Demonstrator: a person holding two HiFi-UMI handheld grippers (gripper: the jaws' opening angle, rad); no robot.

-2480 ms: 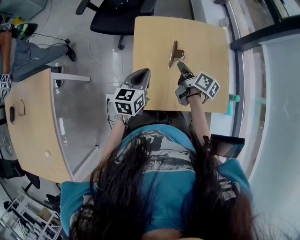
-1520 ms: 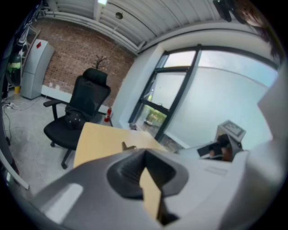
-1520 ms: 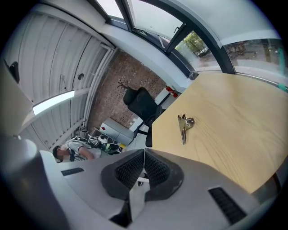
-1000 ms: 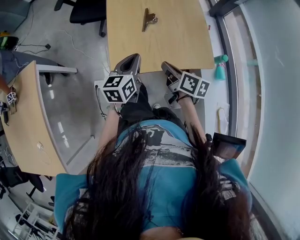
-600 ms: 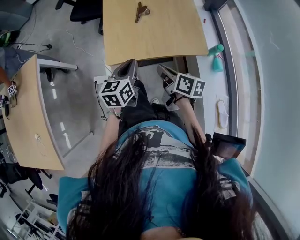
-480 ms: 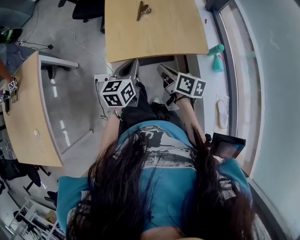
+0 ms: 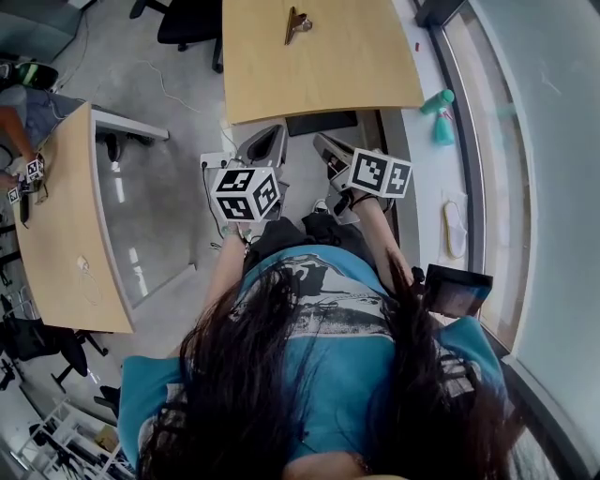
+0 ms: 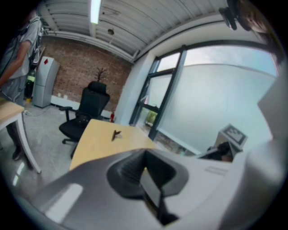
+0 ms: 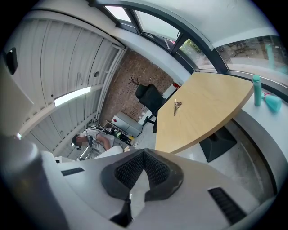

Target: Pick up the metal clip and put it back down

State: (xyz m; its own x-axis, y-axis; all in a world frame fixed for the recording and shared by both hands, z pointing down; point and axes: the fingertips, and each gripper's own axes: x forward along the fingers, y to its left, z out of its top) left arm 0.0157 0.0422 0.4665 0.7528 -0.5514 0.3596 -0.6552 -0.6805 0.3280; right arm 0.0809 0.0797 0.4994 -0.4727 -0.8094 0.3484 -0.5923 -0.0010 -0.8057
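The metal clip (image 7: 297, 23) lies on the light wooden table (image 7: 356, 75), towards its far side. It also shows small and distant in the left gripper view (image 8: 116, 134) and the right gripper view (image 9: 177, 106). My left gripper (image 7: 265, 148) hangs over the floor, short of the table's near edge, jaws shut and empty (image 8: 145, 155). My right gripper (image 7: 328, 150) is beside it, also shut on nothing (image 9: 144, 152). Both point towards the table, well away from the clip.
A black office chair (image 7: 192, 19) stands at the table's far left corner. A second wooden desk (image 7: 61, 225) runs along the left, with a person (image 7: 19, 103) at it. A teal bottle (image 7: 441, 117) and a slipper (image 7: 457, 225) lie by the window wall on the right.
Both grippers have drawn back from the table's near edge, and floor now shows between them and it. The clip has stayed in place on the table.
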